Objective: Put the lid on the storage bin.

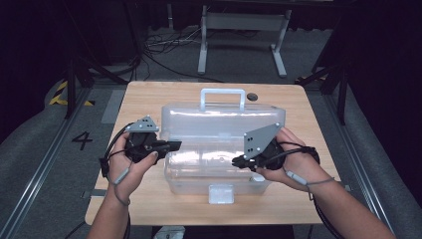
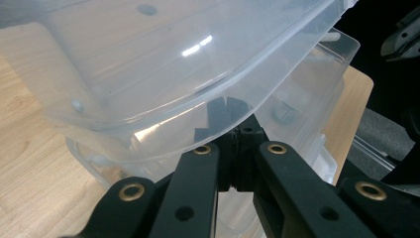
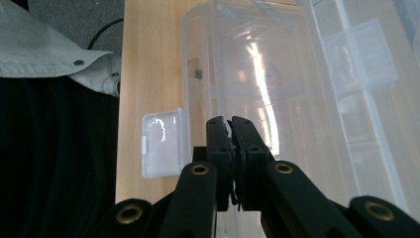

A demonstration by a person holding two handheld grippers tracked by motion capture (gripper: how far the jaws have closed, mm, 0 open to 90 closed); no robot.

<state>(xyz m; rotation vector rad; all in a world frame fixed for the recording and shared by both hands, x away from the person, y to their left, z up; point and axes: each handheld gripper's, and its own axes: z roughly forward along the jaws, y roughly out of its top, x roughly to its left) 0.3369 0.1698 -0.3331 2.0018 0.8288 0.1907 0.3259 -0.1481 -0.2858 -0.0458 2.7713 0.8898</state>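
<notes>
Left gripper (image 1: pixel 171 146): jaws closed, tips under the raised lid (image 2: pixel 163 74) edge at the box's nine o'clock end; whether they pinch it cannot be told. Right gripper (image 1: pixel 238 162): jaws closed on nothing, tips over the box's open body toward four o'clock. Clear plastic box (image 1: pixel 219 174): centre of the wooden table (image 1: pixel 144 97) (handle (image 1: pixel 222 94) at twelve o'clock, latch tab (image 1: pixel 221 193) at six).

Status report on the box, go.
Left gripper shut, tips under the lid edge. Right gripper shut, over the open clear box. Latch hanging loose in front. Nothing in the way.
</notes>
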